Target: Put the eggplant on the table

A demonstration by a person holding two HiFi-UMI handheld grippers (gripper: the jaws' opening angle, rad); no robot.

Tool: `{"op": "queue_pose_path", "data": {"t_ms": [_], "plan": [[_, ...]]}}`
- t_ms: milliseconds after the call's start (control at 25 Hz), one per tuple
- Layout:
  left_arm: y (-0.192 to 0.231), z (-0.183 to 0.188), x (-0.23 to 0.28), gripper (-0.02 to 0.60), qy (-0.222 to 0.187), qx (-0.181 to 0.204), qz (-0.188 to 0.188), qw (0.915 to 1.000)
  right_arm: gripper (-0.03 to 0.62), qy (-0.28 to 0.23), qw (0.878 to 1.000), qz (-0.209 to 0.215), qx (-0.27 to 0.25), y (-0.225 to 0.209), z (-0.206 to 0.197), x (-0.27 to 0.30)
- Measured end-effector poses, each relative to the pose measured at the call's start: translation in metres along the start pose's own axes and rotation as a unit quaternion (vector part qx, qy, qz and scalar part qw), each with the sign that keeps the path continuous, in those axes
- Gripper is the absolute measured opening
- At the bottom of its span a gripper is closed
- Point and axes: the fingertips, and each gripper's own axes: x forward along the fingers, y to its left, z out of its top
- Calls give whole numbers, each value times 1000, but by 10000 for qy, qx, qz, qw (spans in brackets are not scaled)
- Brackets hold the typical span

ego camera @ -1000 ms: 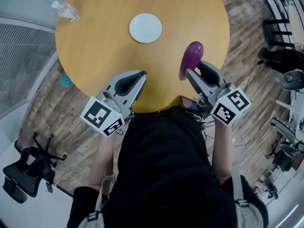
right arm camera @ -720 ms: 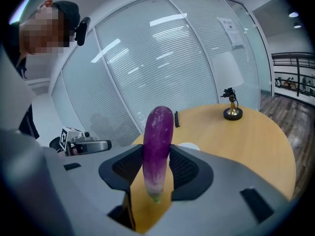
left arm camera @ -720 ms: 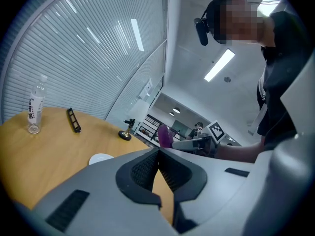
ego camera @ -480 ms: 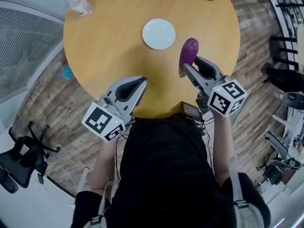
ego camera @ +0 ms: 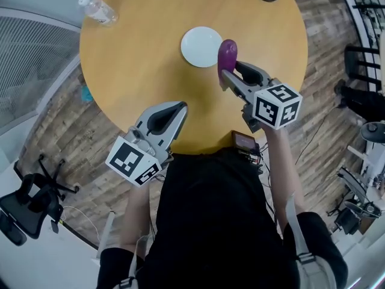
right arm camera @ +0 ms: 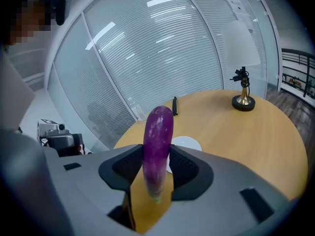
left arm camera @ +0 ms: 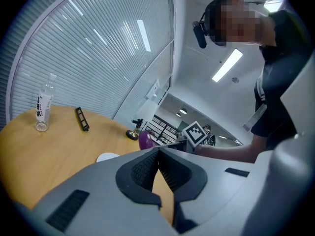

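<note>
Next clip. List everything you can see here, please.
table: 1, round, yellow wood
plate: 1, white, table centre
eggplant: 1, purple, upright in the right gripper's jaws
bottle: 1, clear, table's far left edge
bar: 1, black, table's far edge
lamp: 1, brass base, table's far right edge
chair: 1, black, floor at left
left gripper: 1, grey, jaws together, empty
right gripper: 1, grey, jaws on the eggplant
</note>
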Motion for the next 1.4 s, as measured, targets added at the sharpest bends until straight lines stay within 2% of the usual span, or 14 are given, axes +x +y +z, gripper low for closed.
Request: {"op": "queue_pose_path", "data": {"t_ms": [520, 1400], "plan": [[11, -1, 6, 12, 45, -161, 55, 9998, 176, 571, 9982, -85, 154, -31, -11, 65], [18, -9, 17, 12, 219, -243, 61, 9994, 175, 1139, 9933, -157, -93, -60, -27, 127]]}}
